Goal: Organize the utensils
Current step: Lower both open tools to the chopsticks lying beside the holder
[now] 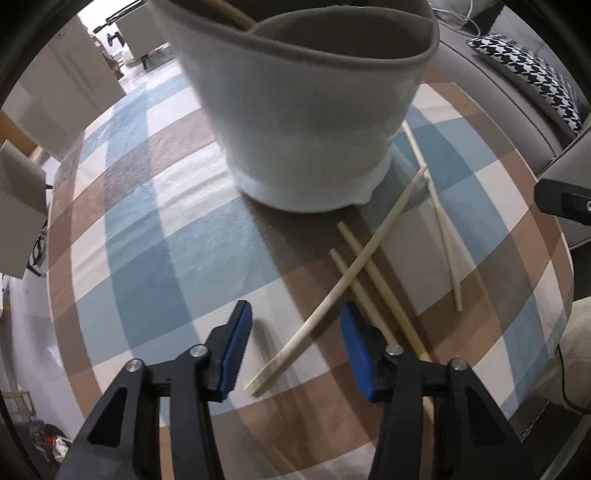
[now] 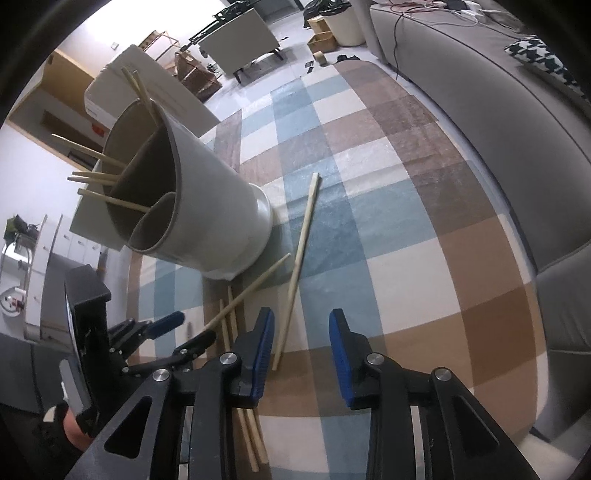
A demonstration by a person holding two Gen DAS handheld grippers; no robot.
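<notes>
A tall white utensil holder (image 1: pixel 306 110) with grey-lined compartments stands on the checkered tablecloth; in the right wrist view it (image 2: pixel 207 192) holds several chopsticks (image 2: pixel 99 157). Several loose wooden chopsticks (image 1: pixel 354 266) lie crossed on the cloth in front of it, also in the right wrist view (image 2: pixel 295 266). My left gripper (image 1: pixel 295 347) is open and empty, just above the near ends of the crossed chopsticks; it shows in the right wrist view (image 2: pixel 188 328) too. My right gripper (image 2: pixel 301 354) is open and empty, beside the long chopstick's near end.
A round table with a blue, brown and white checkered cloth (image 1: pixel 155 229) carries everything. A grey sofa (image 2: pixel 498 122) with a houndstooth cushion (image 1: pixel 532 77) curves around the right. Cabinets and boxes (image 2: pixel 243 33) stand on the floor beyond.
</notes>
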